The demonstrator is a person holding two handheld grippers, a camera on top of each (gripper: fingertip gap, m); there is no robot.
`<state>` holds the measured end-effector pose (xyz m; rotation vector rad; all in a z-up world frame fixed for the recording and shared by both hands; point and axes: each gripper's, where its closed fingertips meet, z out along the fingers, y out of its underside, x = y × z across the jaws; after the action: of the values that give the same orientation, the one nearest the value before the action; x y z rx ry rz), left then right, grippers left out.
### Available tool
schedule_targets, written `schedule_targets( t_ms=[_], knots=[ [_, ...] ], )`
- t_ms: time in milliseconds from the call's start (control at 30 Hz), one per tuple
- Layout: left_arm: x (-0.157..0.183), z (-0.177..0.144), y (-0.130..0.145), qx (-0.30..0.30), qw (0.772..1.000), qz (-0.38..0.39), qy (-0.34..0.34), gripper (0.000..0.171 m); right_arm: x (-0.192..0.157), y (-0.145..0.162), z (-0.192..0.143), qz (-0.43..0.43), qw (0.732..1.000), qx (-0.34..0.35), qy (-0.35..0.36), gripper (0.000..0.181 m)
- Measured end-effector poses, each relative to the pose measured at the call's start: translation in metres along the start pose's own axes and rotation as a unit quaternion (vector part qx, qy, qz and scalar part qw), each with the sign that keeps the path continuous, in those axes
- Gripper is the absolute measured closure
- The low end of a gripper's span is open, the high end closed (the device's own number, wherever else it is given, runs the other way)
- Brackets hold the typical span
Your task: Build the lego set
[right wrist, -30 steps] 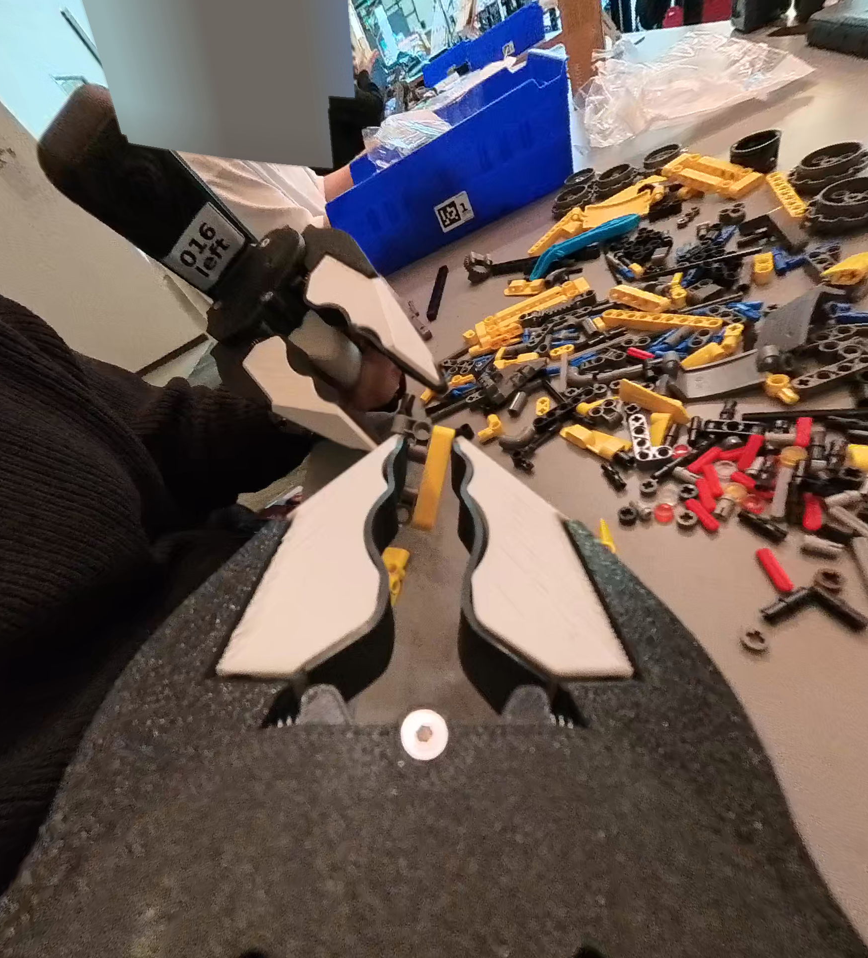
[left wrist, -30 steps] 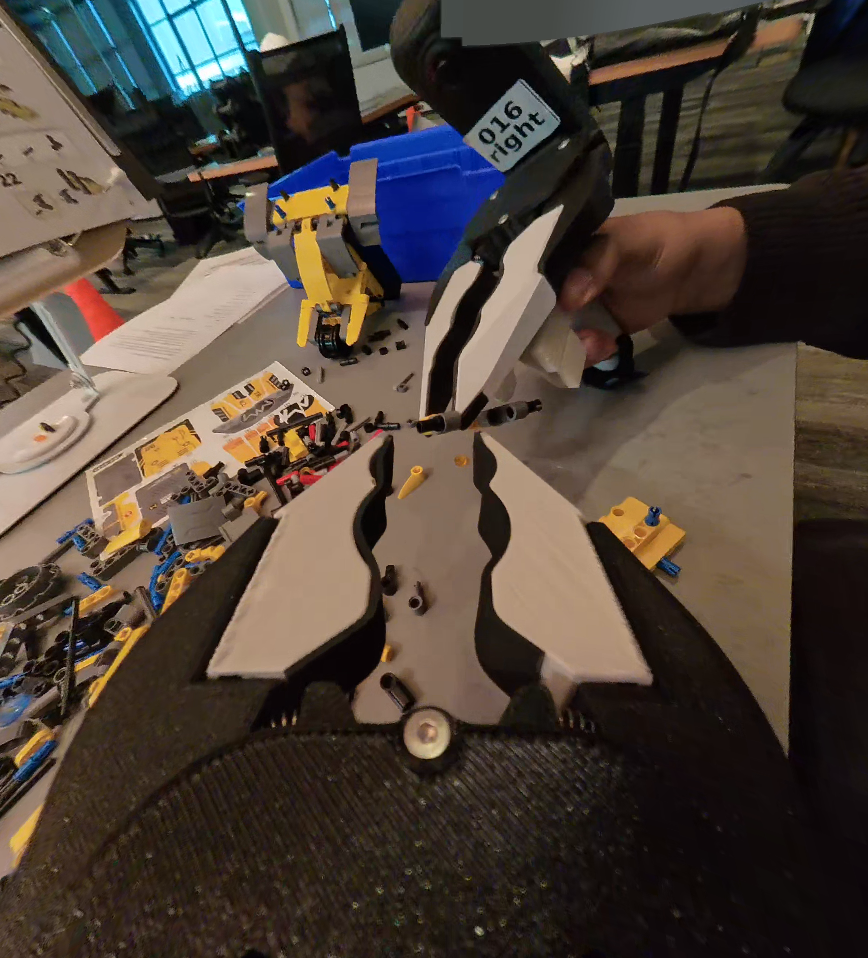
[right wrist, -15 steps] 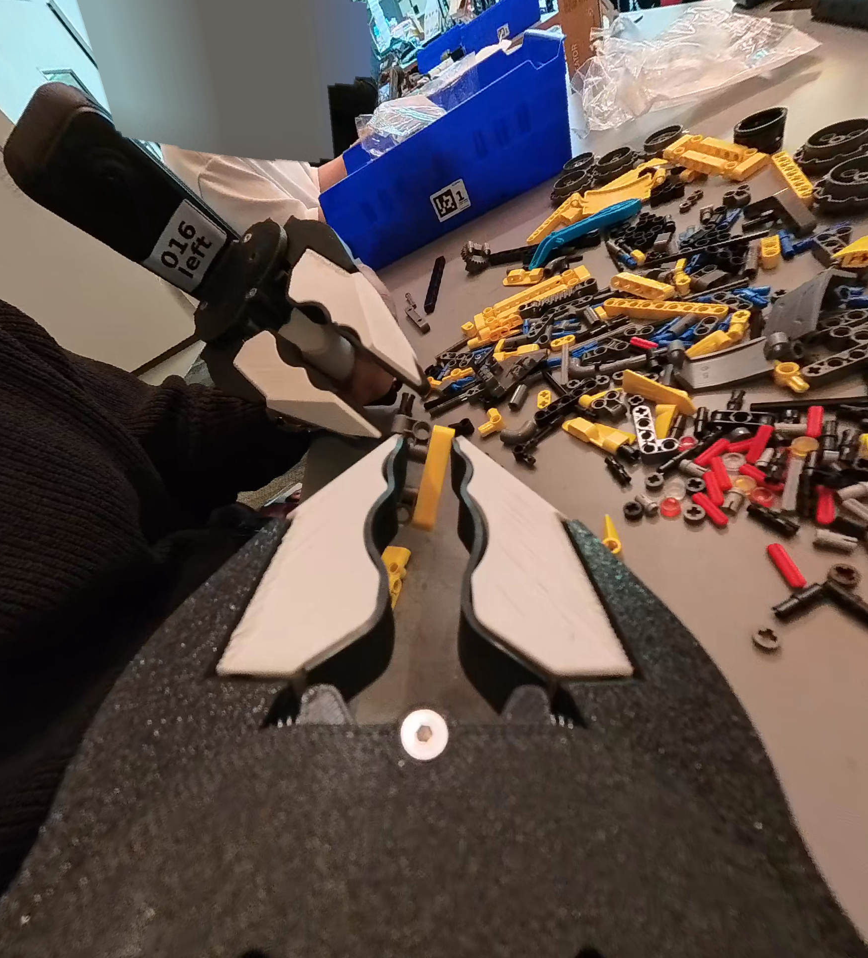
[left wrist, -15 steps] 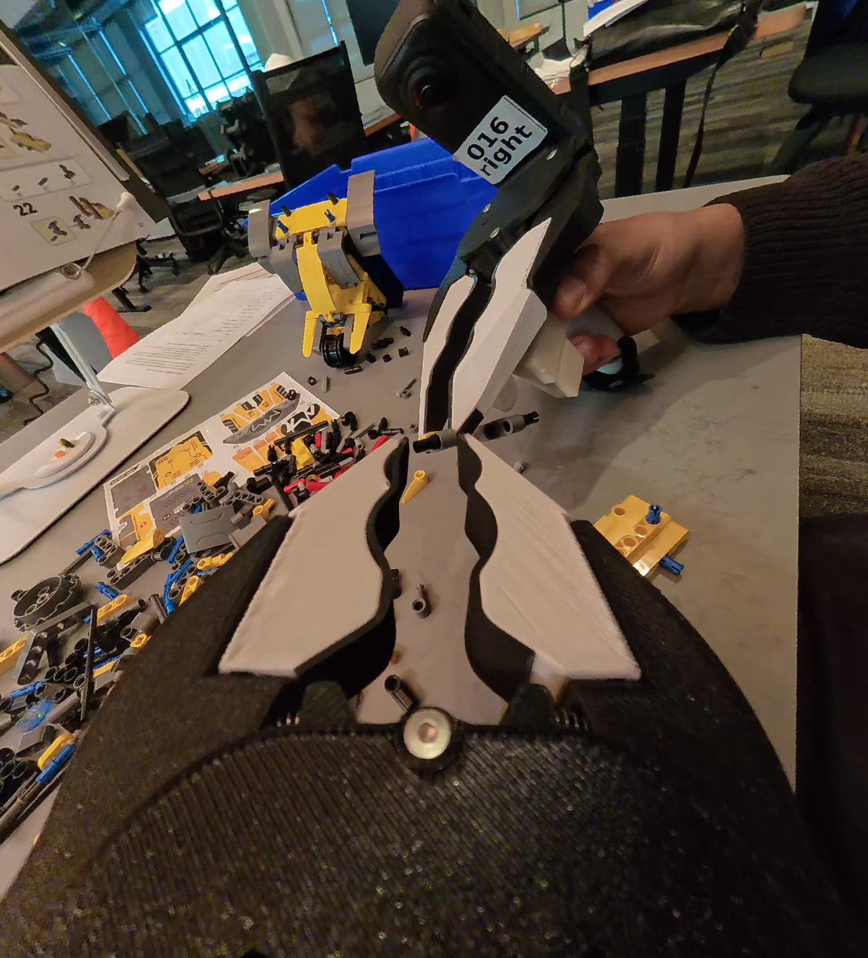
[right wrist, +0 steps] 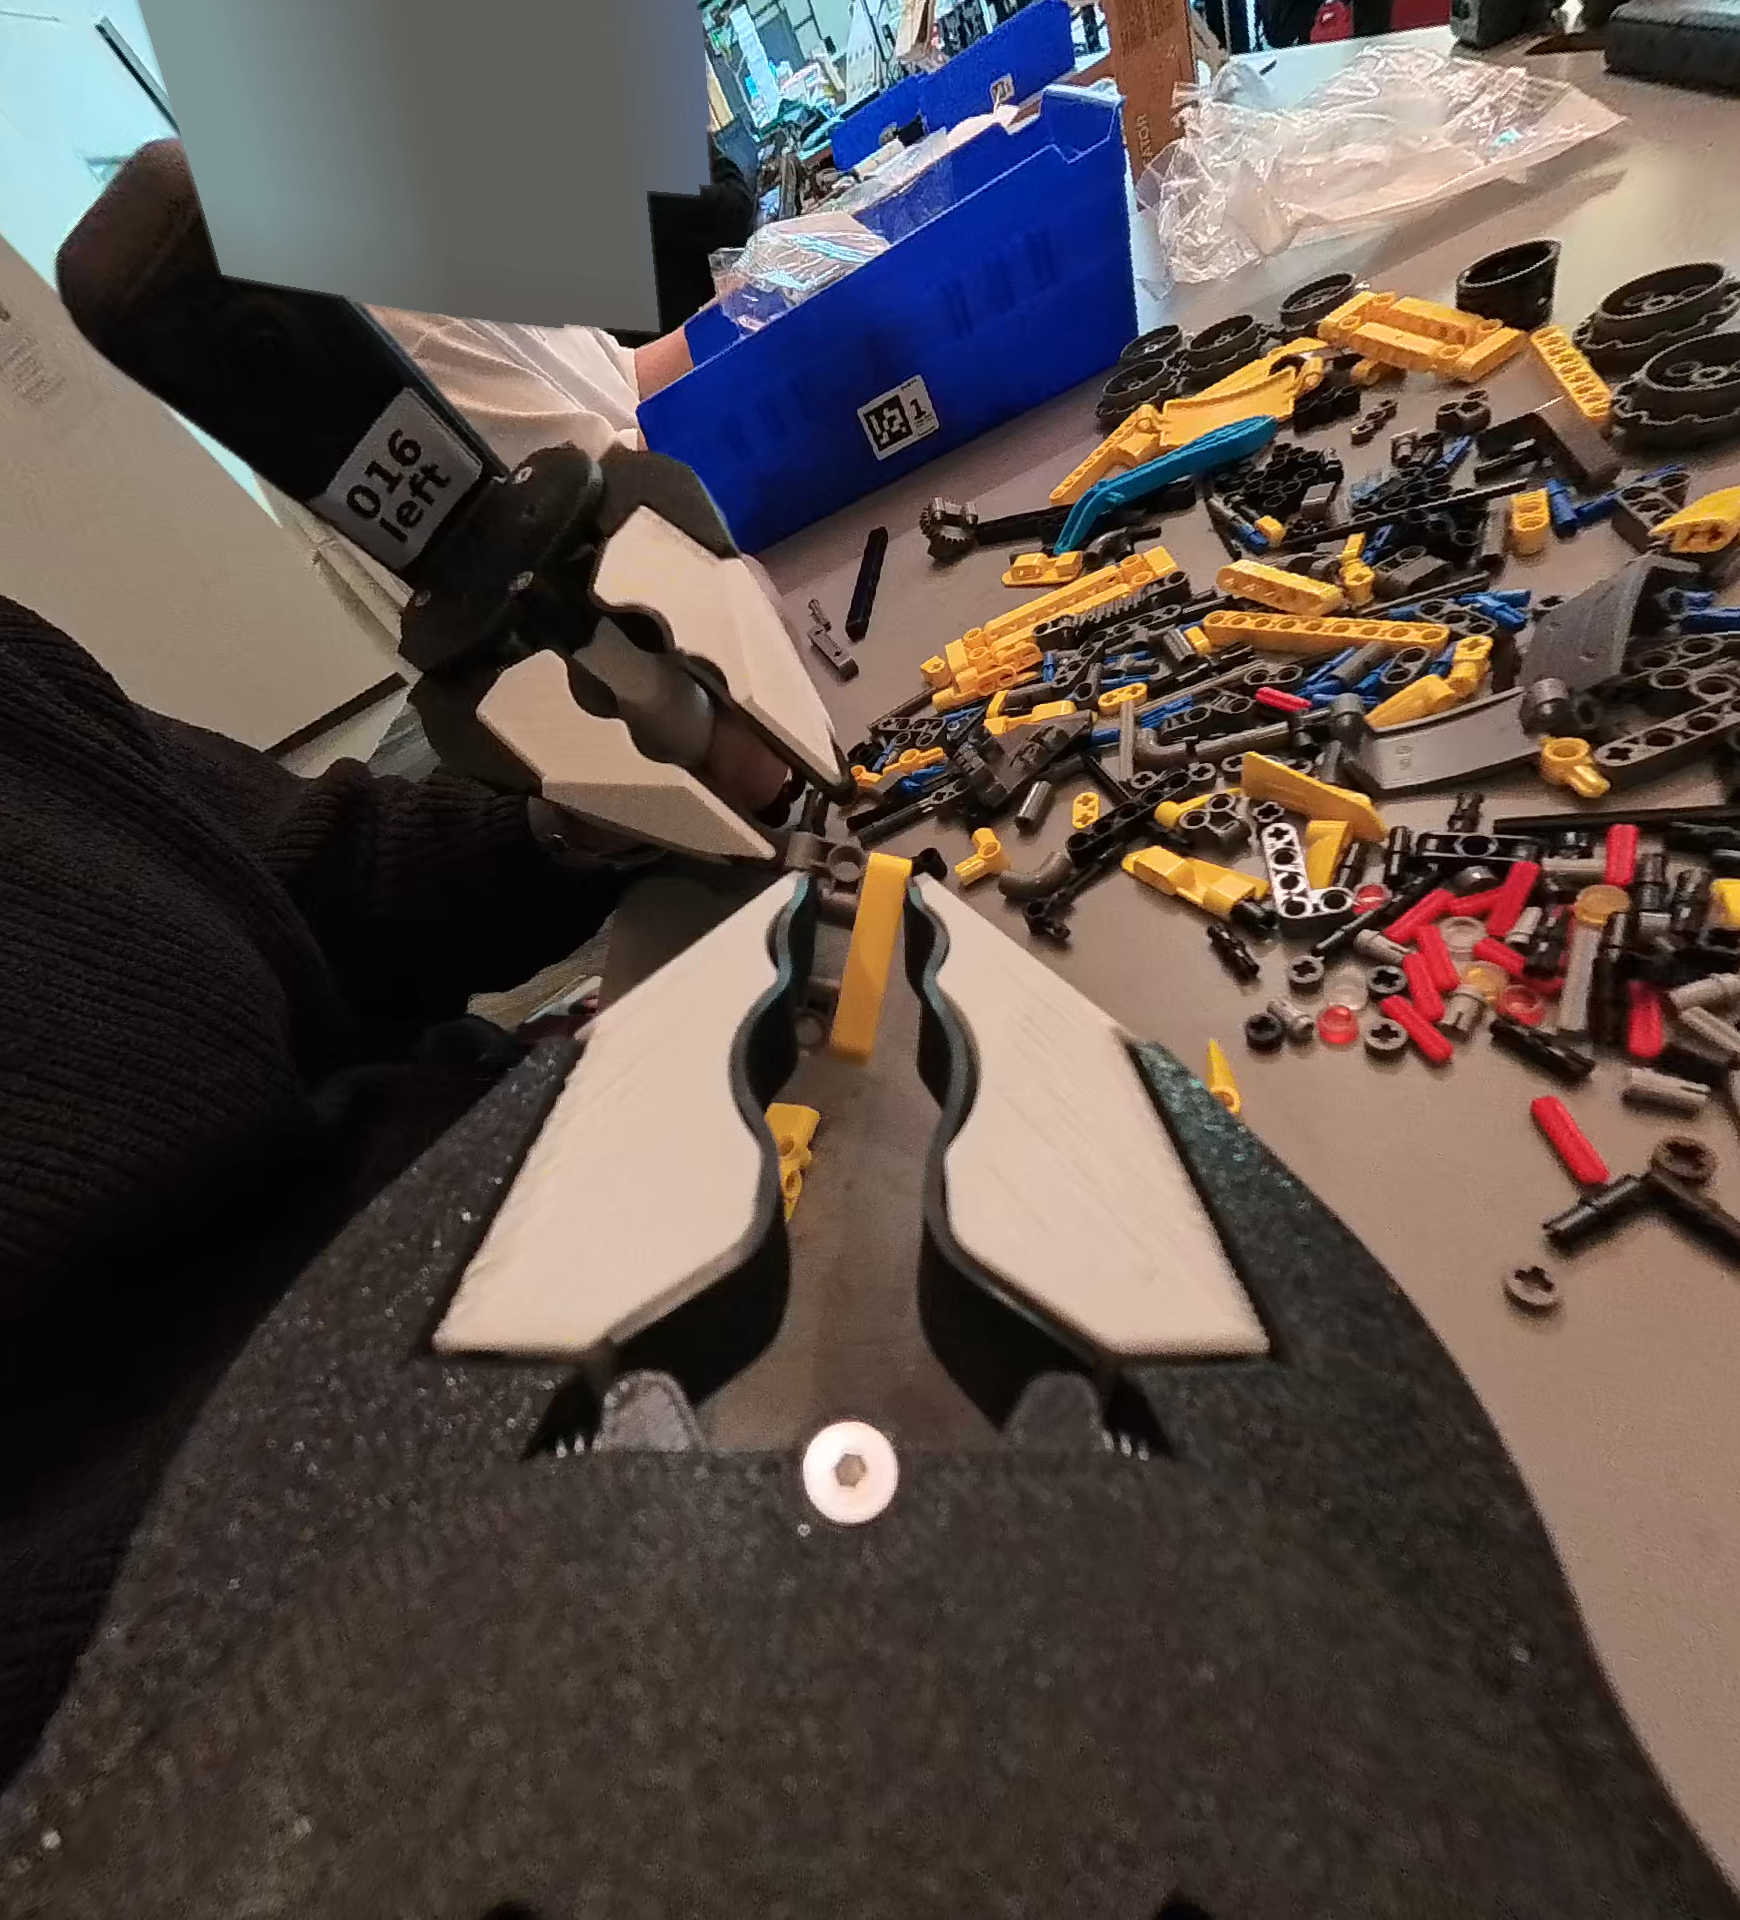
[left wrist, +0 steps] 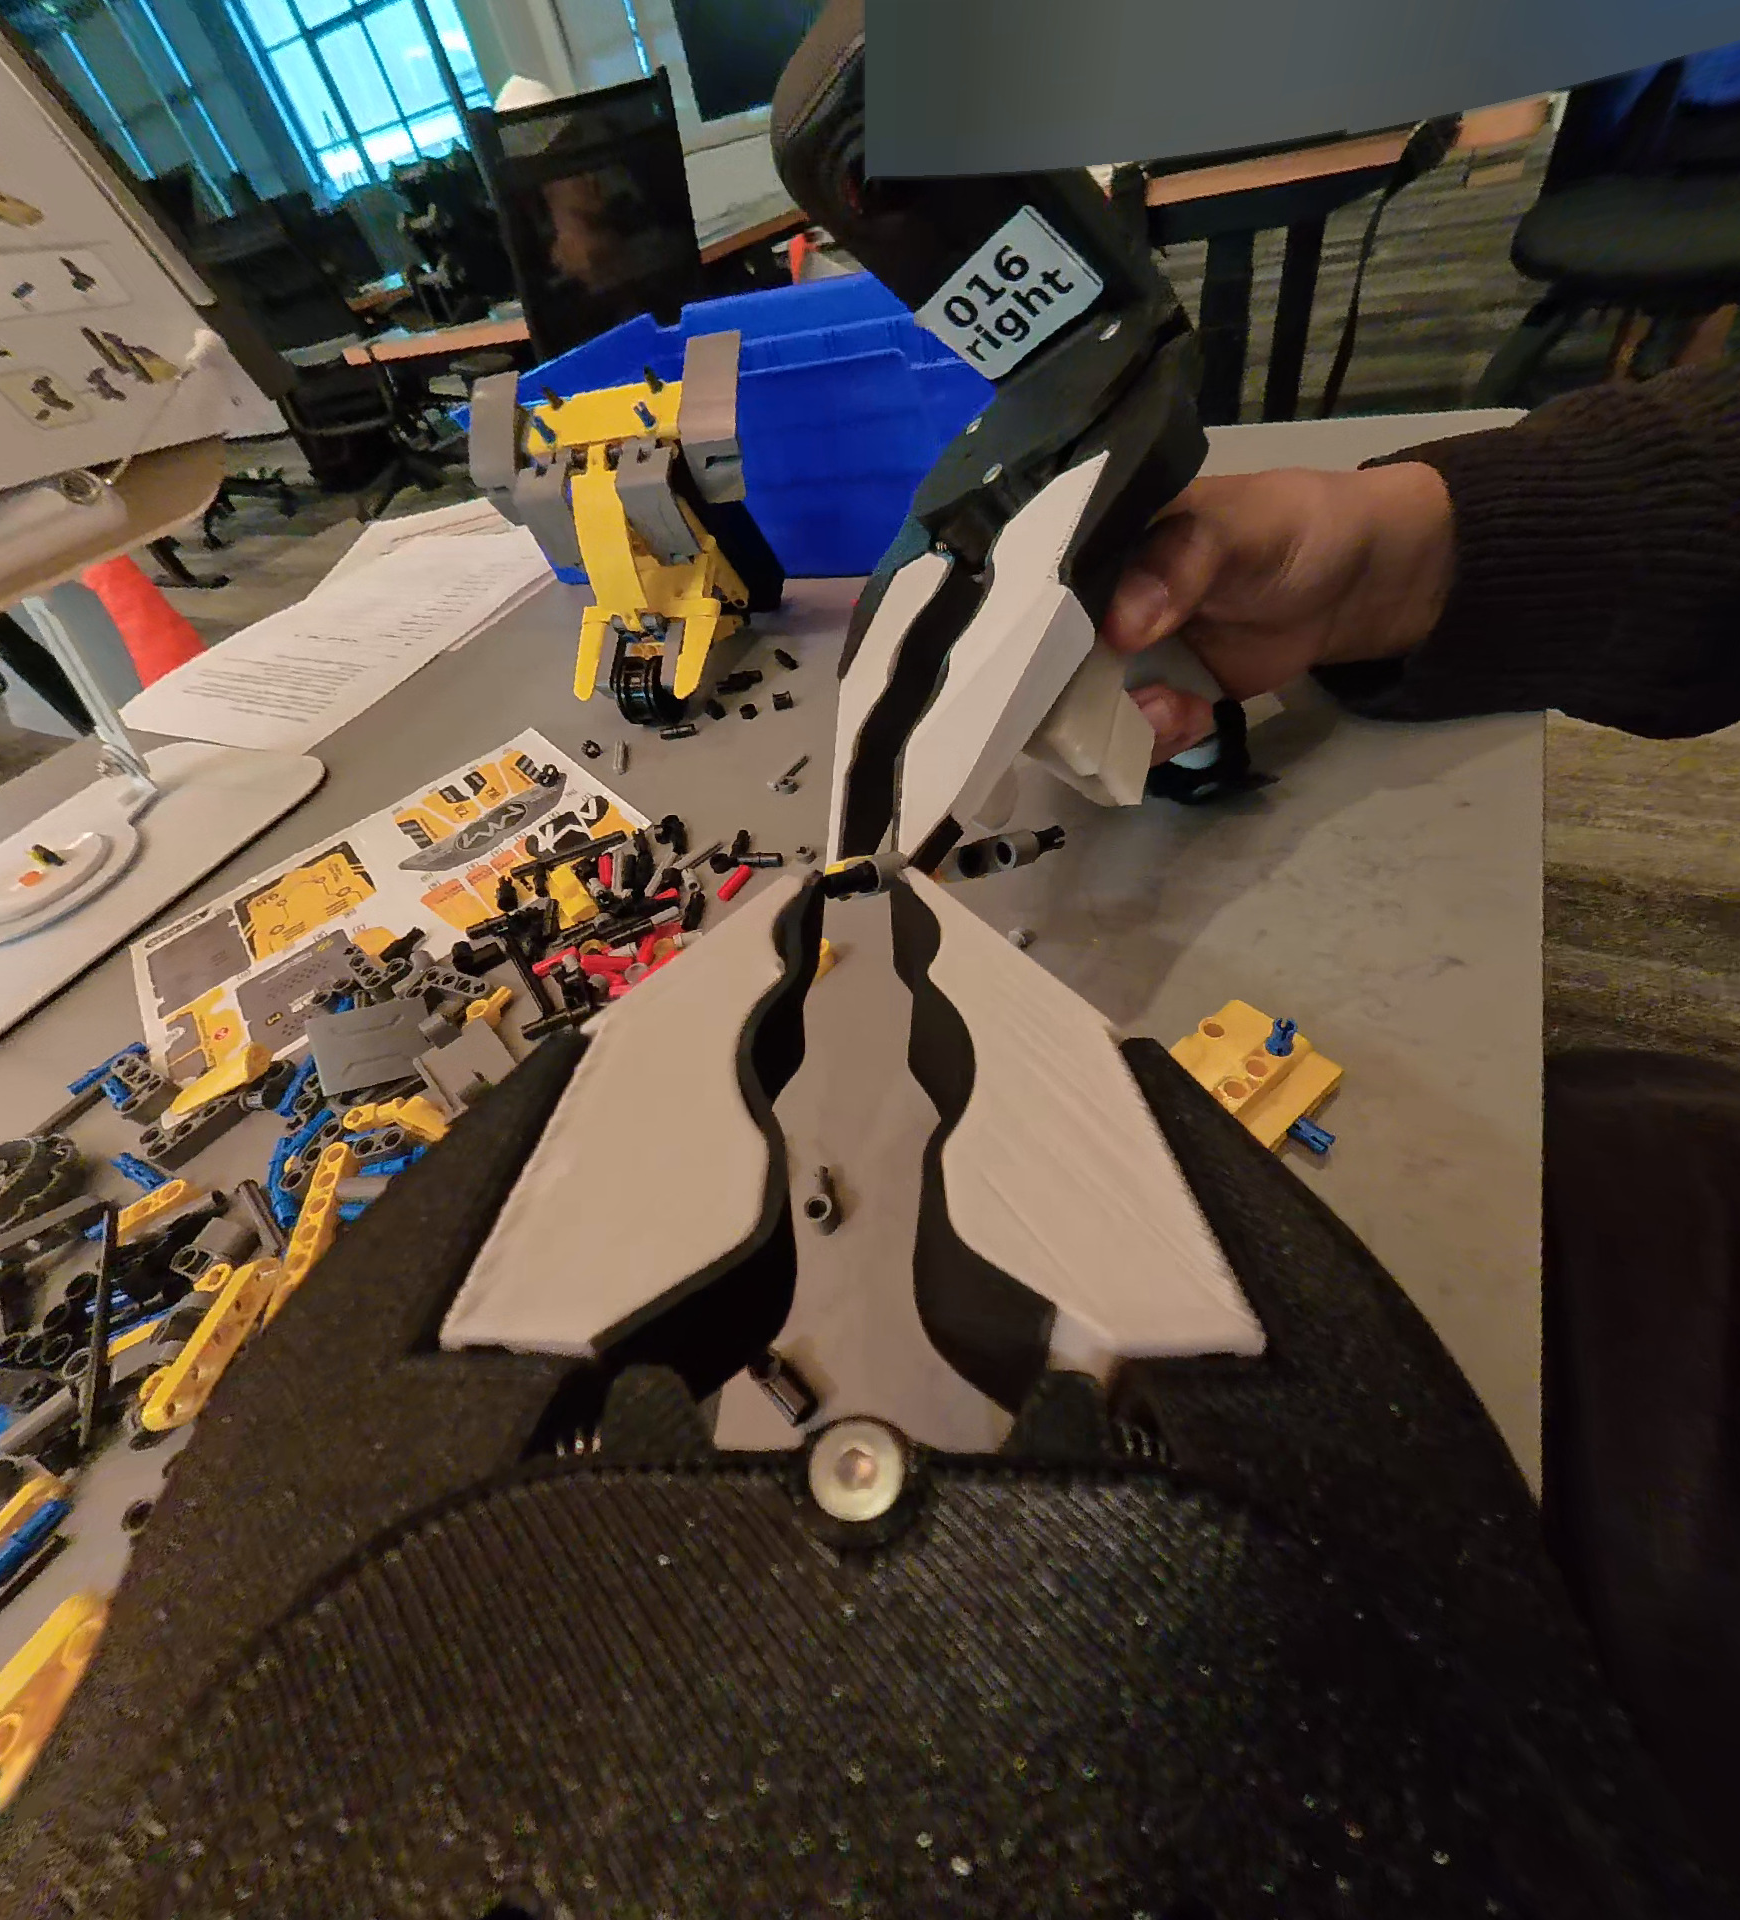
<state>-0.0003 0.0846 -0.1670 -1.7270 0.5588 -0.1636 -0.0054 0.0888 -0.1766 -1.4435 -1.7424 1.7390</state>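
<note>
My left gripper (left wrist: pixel 863 881) is shut on a small grey and black connector (left wrist: pixel 861 875), held above the grey table (left wrist: pixel 1313 914). My right gripper (right wrist: pixel 858 885) is shut on a yellow beam (right wrist: pixel 871 956) that stands edge-on between its fingers. The two grippers meet tip to tip: the right gripper (left wrist: pixel 881 847) points down onto the connector, and in the right wrist view the left gripper (right wrist: pixel 806 821) holds the grey connector (right wrist: pixel 835 858) against the top end of the beam. A person's hand (left wrist: pixel 1261 582) grips the right gripper's handle.
Loose yellow, black, blue and red building pieces (right wrist: pixel 1365 727) cover the table. A half-built yellow model (left wrist: pixel 637 540) stands before a blue bin (left wrist: pixel 845 436). A sticker sheet (left wrist: pixel 326 914), a yellow block (left wrist: pixel 1255 1070), black tyres (right wrist: pixel 1697 364) and plastic bags (right wrist: pixel 1365 135) lie around. Both grippers' tips are close together, under 4 cm apart. Both grippers' tips are roughly 10 centimetres from the yellow block (left wrist: pixel 1255 1070).
My left gripper's jaws have narrowed and closed onto the small connector at the right gripper's tips. The right gripper has kept hold of the yellow beam and barely moved.
</note>
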Motion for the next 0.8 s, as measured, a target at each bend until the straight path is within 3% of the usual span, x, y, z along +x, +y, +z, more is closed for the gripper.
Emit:
schedule_targets(
  t_ms=[433, 567, 800],
  knots=[
    [0.0006, 0.0012, -0.0013, 0.004, 1.000, 0.004, -0.006, 0.160, 0.0002, -0.0012, -0.0019, -0.014, 1.000, 0.001, 0.014, 0.166],
    [0.0029, 0.0040, 0.0022, -0.005, 1.000, -0.003, 0.004, 0.145, -0.0041, -0.0024, -0.0003, -0.014, 1.000, 0.006, 0.003, 0.166],
    [0.0049, 0.0064, 0.0044, -0.017, 1.000, 0.021, -0.009, 0.154, -0.0044, -0.0029, -0.0001, -0.007, 1.000, 0.010, -0.004, 0.166]
  ],
)
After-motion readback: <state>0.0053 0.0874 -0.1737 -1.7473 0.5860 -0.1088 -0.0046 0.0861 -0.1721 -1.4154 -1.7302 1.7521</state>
